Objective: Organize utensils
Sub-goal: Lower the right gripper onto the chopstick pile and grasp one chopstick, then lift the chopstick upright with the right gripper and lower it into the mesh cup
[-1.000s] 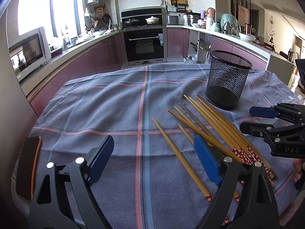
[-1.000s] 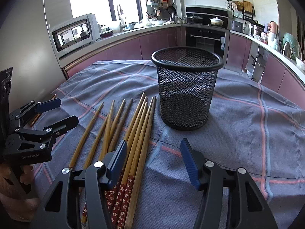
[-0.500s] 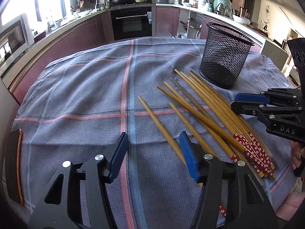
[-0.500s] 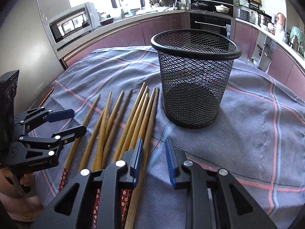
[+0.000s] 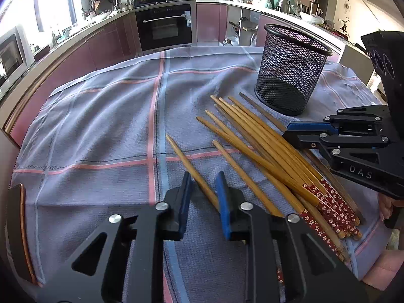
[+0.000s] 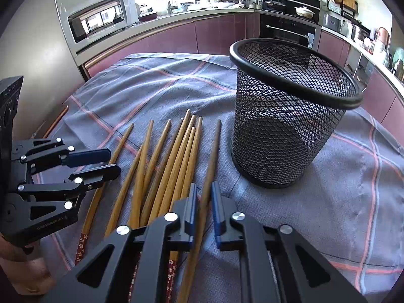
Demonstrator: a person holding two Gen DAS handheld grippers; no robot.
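Several wooden chopsticks with red patterned ends [image 5: 265, 149] lie fanned on the cloth beside a black mesh cup [image 5: 290, 70], which stands upright. My left gripper [image 5: 203, 186] is narrowed around the leftmost lone chopstick [image 5: 181, 154], with small gaps beside it. My right gripper [image 6: 204, 197] is narrowed around the rightmost darker chopstick [image 6: 210, 161], next to the mesh cup [image 6: 287, 116]. Each gripper shows in the other's view: the right one [image 5: 303, 136] and the left one [image 6: 111, 161]. All chopsticks rest on the cloth.
A grey-blue checked cloth [image 5: 101, 116] covers the table. Its left edge [image 5: 15, 202] has a wooden rim. Kitchen counters, an oven [image 5: 164, 25] and a microwave [image 6: 98, 17] stand behind.
Both grippers moved forward and down and narrowed: the left around the lone left chopstick, the right around the rightmost chopstick. The chopsticks have not moved.
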